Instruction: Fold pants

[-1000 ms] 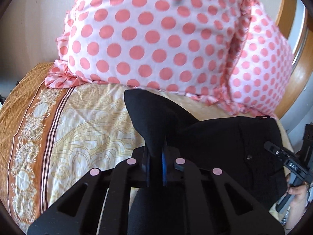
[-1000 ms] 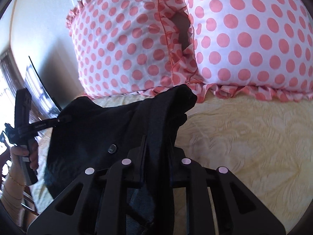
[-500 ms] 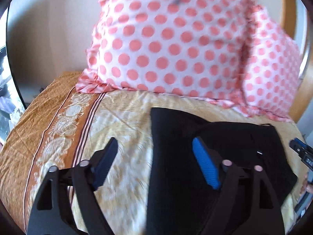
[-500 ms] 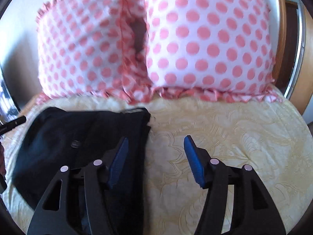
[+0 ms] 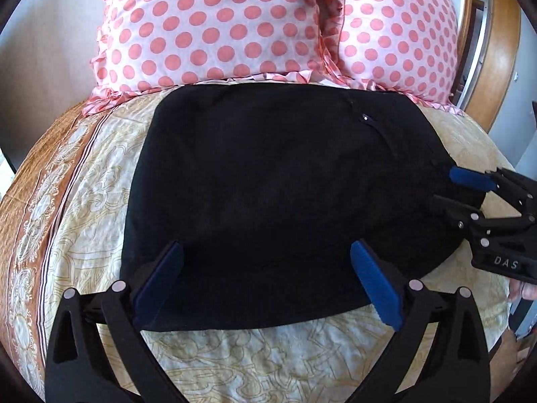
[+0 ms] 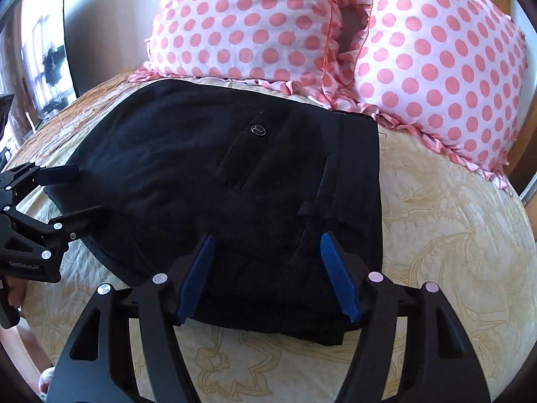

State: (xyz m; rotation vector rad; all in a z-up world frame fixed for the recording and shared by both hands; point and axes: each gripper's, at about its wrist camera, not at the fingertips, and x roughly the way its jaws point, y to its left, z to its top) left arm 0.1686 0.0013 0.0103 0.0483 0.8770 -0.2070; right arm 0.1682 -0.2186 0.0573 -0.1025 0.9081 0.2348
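The black pants (image 5: 278, 181) are laid flat in a folded block just in front of the polka-dot pillows (image 5: 214, 23), so that the fold holds. Nothing is gripped: the left gripper (image 5: 268, 285) and right gripper (image 6: 268, 275) are seen with jaws opening, only hovering over the near hem. A cream, ornament-printed bedspread (image 6: 453, 235) serves as the surface; a wooden headboard (image 5: 503, 50) is seen behind the pillows.

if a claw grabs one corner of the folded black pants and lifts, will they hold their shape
Probably not. The black pants lie limp, following the bedspread, so they likely sag and unfold. The stacked layers by the waistband may slide apart. The small metal button adds little weight, so they should lift easily.
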